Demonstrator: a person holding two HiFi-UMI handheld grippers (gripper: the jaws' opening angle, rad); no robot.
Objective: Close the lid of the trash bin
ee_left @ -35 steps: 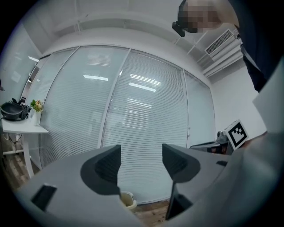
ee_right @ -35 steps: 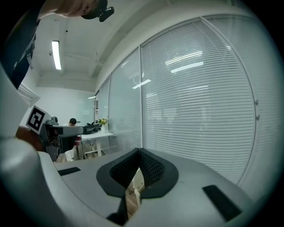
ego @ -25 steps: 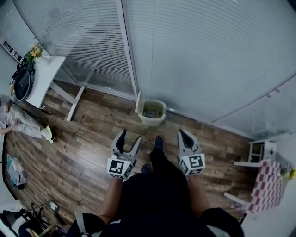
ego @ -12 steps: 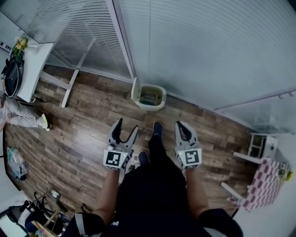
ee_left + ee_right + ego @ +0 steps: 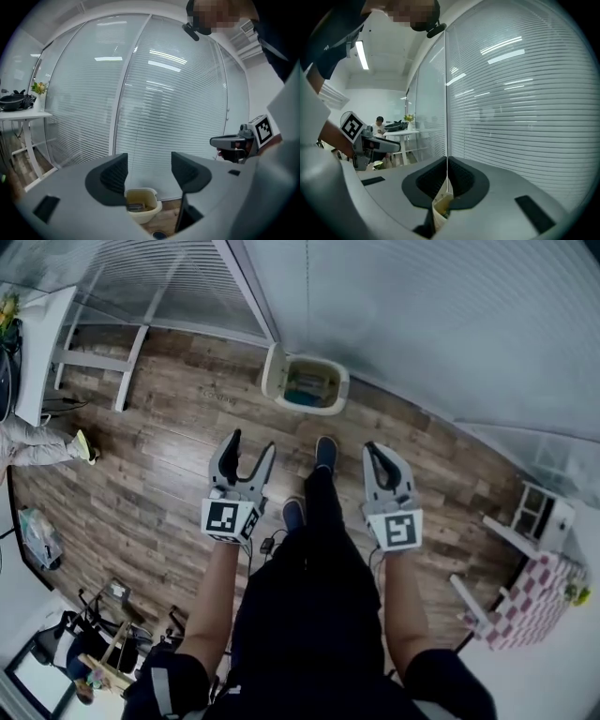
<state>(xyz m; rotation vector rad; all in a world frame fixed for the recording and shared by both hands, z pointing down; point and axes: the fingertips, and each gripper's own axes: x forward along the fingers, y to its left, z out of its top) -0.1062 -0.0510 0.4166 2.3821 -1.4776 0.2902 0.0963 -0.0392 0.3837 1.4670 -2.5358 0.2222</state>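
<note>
Trash bin (image 5: 306, 383) stood open, well ahead of both | left gripper (image 5: 251, 444) spread wide, empty | right gripper (image 5: 376, 452) pinched together, empty

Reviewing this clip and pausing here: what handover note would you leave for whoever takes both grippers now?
Left gripper: open, empty, held above the floor, short of the bin.
Right gripper: jaws together, nothing between them, also short of the bin.
Trash bin: on the wooden floor by the glass wall, ahead of the person's feet. Its lid stands up on the side toward the left gripper, contents showing.
Done: nothing yet, no contact with the lid.
Left: reach the lid and tip it down over the bin.
</note>
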